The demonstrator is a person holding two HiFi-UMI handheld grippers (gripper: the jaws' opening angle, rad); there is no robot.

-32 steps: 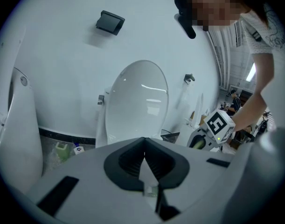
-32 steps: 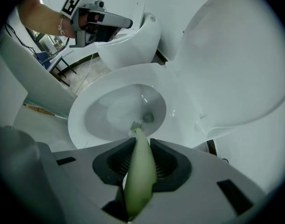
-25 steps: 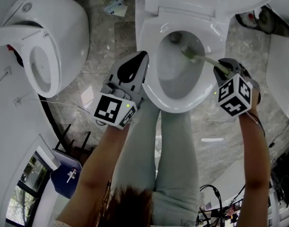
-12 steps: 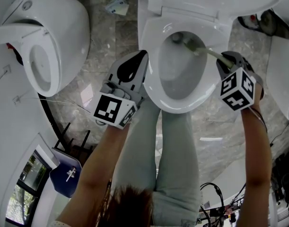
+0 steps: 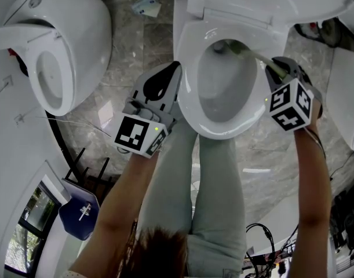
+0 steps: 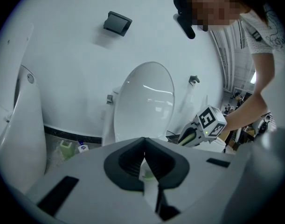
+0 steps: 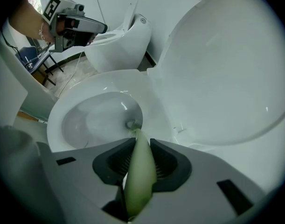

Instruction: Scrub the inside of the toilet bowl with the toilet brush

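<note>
The white toilet bowl [image 5: 194, 106] stands with its lid [image 6: 144, 101] raised. My right gripper [image 5: 273, 67] hovers over the bowl's right rim, shut on the pale green handle [image 7: 140, 171] of the toilet brush. The handle slants down into the bowl, and the brush head [image 5: 232, 47] presses against the back wall beside the drain; it shows as the brush head [image 7: 132, 124] in the right gripper view. My left gripper [image 5: 174, 69] hangs just outside the left rim, shut with nothing in it; the same gripper [image 6: 144, 158] points at the lid.
A second white toilet [image 5: 55, 57] stands to the left. Small bottles and packets [image 5: 143, 4] lie on the marble floor behind. The person's legs [image 5: 214, 196] stand in front of the bowl. A blue chair [image 5: 78, 213] and cables [image 5: 263, 242] sit near the bottom.
The right gripper has shifted toward the back of the bowl, and the brush head has slid from mid-bowl to the back wall by the drain. The left gripper has stayed put.
</note>
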